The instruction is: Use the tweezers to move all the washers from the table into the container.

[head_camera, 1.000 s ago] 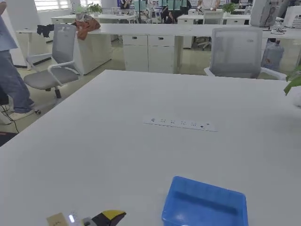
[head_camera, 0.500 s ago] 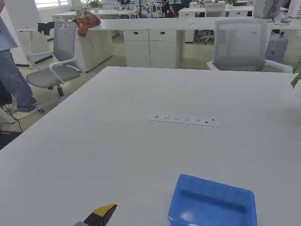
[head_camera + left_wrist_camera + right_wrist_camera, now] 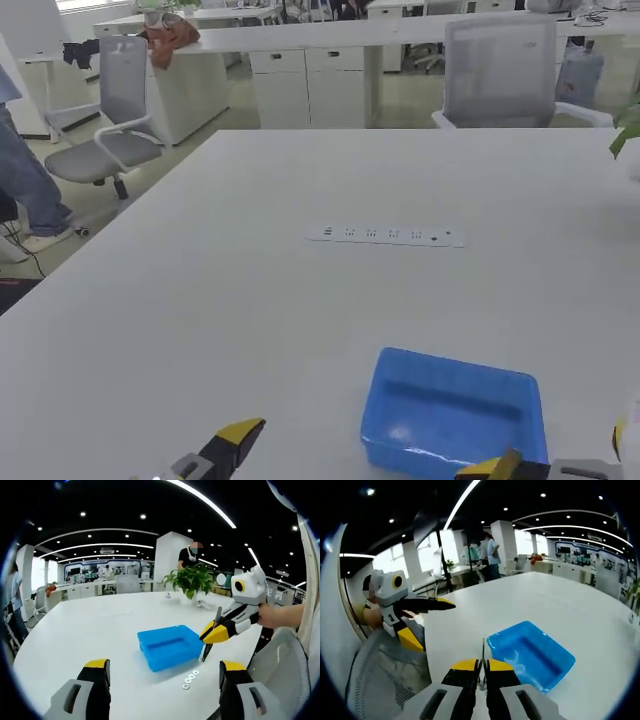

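Surveying the tabletop, we judge the task to be at its outset: a short row of washers lies on the white surface just beside the near corner of the blue container, and we can make out no washer inside it, though its floor is not sharply resolved. All the washers we can see are therefore left to move. The right gripper has its fingers pressed narrowly together on the tweezers, which project forward. In the left gripper view the tweezer tips hang above the washers and close to the container wall, and whether they touch anything we cannot tell. The left gripper holds nothing, its fingers spread wide, standing back from the work. Further off we note a flush power strip set in the middle of the tabletop, a potted plant at its far edge, and an office chair beyond. Nothing stands between the washers and the container. In our judgement the difficulty lies in pinching thin, flat washers off a smooth surface.
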`<action>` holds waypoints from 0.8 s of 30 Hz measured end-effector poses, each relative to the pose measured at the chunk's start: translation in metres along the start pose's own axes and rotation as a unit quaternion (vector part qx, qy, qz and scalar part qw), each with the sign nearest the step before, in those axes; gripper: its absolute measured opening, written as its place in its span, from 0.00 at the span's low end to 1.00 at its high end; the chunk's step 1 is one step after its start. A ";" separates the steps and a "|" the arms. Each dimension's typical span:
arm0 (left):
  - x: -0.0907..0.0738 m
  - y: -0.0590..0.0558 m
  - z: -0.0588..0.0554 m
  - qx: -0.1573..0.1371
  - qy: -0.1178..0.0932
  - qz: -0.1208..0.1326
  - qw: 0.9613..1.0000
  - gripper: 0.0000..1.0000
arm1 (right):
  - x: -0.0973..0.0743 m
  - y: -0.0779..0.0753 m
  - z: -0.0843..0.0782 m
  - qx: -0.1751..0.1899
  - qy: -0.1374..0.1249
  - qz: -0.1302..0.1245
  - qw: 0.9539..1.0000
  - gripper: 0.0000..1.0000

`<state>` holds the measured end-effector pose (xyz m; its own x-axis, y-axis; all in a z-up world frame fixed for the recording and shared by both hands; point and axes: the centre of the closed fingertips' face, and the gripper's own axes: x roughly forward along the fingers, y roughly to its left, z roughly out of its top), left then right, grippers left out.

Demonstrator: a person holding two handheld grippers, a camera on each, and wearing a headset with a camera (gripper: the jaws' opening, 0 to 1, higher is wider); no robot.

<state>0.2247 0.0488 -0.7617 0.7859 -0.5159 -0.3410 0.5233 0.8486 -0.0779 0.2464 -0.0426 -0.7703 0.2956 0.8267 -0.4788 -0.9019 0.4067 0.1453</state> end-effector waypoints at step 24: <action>-0.005 0.010 0.003 -0.023 -0.014 0.019 0.999 0.89 | -0.013 -0.065 0.051 0.014 -0.050 -0.048 0.997 0.02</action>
<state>0.2265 0.0593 -0.7580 0.8138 -0.4865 -0.3177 0.4787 0.8713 -0.1081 0.3170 -0.0602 -0.7292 0.4116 0.8178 -0.4023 -0.8591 0.4955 0.1283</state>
